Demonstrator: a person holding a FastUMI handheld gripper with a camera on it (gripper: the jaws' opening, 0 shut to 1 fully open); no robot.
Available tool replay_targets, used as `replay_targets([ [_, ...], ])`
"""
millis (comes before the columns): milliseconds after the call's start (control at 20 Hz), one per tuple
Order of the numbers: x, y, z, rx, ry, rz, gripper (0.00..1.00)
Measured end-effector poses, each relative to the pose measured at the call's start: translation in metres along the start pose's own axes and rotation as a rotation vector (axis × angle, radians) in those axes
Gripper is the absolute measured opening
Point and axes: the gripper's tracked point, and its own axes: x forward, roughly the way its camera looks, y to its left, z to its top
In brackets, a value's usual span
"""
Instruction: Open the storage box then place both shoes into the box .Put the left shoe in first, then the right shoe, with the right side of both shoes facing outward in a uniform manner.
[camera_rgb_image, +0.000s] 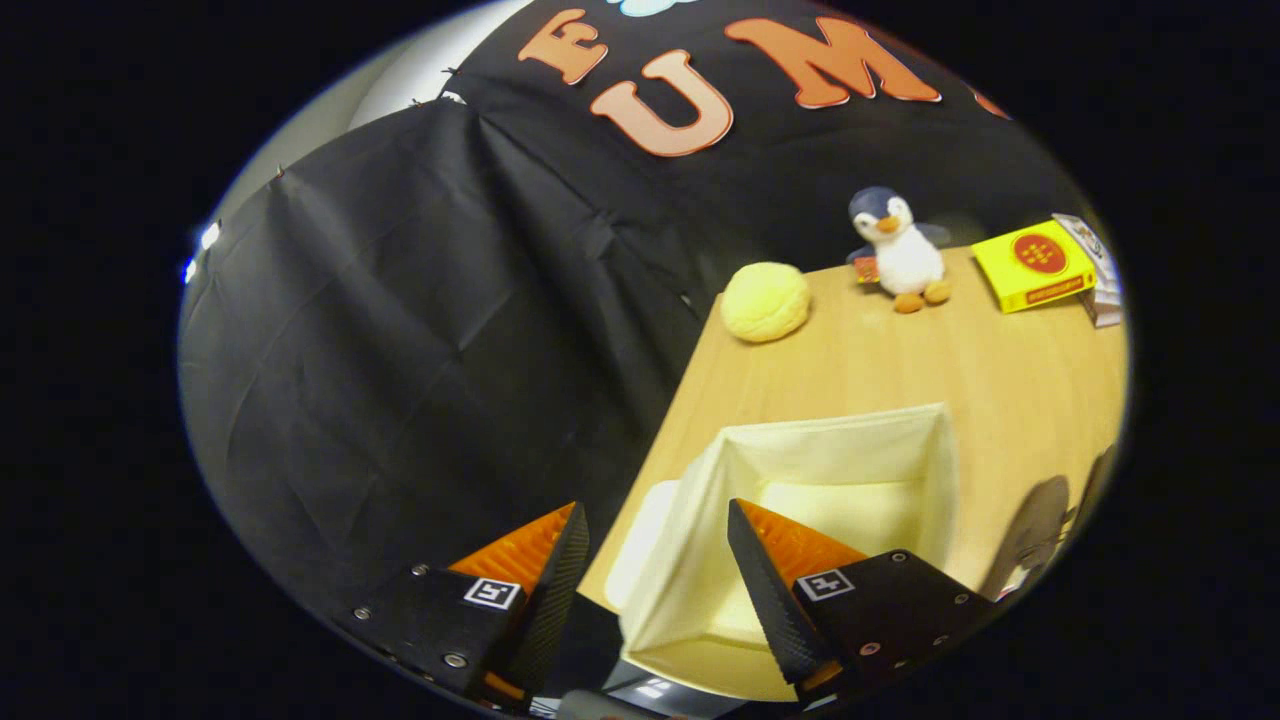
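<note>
Your gripper (655, 530) hangs tilted above the near corner of the table (1000, 390), and its jaws stand open with nothing held between them. One finger sits out over the black cloth wall (420, 330) off the table's side, while the other finger lies across the near wall of the storage box (800, 470).

Look at the box first, since it is what you are here for. It is a soft fabric box in a pale cream colour, with thin floppy walls that lean and sag a little rather than standing crisp. Its top is open and you can see straight down to a bare cream bottom, lit brighter than the walls. It stands close to the table's near corner, directly under and just ahead of your fingers. A pale rounded shape lies against its outer side by the table's rim; you cannot tell what it is.

Beyond the box, near the table's far corner, sits a round yellow plush ball (765, 301). Next along the far side stands a small toy penguin (898, 250), upright, dark on the head and white in front, with orange feet. Further on lies a flat yellow carton (1033, 265) with a red round mark on its lid, and just beside it a pale smaller carton (1100, 270)
</note>
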Motion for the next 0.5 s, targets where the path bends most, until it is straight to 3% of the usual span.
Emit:
replay_targets([
  [500, -0.097, -0.201, -0.037, -0.079, -0.004, -0.369, 0.89],
])
